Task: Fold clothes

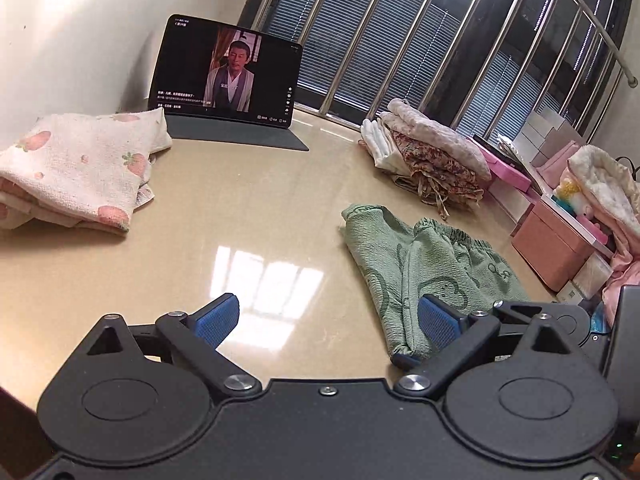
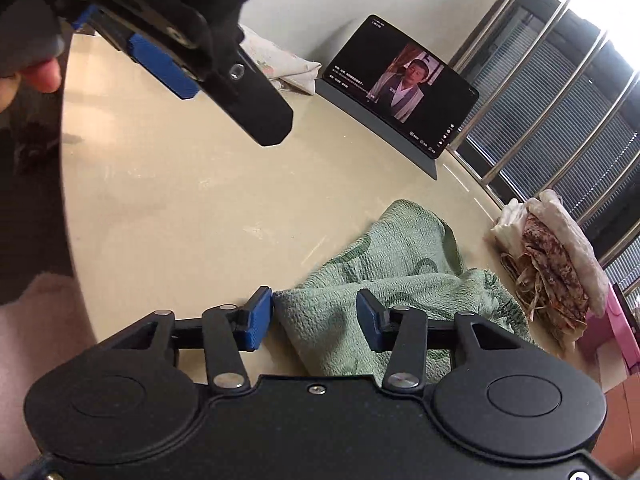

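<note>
A green patterned pair of shorts point(image 1: 424, 268) lies crumpled on the beige table point(image 1: 248, 216), right of centre. My left gripper point(image 1: 328, 320) is open above the table, its right pad at the shorts' near end, holding nothing. In the right wrist view, my right gripper point(image 2: 314, 318) is open with its blue pads either side of the near edge of the green shorts point(image 2: 384, 280). The left gripper point(image 2: 168, 64) also shows at the upper left of that view, above the table.
A strawberry-print cloth pile point(image 1: 76, 172) lies at the left. A tablet point(image 1: 226, 76) stands at the back, playing video. A stack of folded clothes point(image 1: 432, 152) sits at the right by the barred window. Pink boxes point(image 1: 552, 240) stand beyond the table's right edge.
</note>
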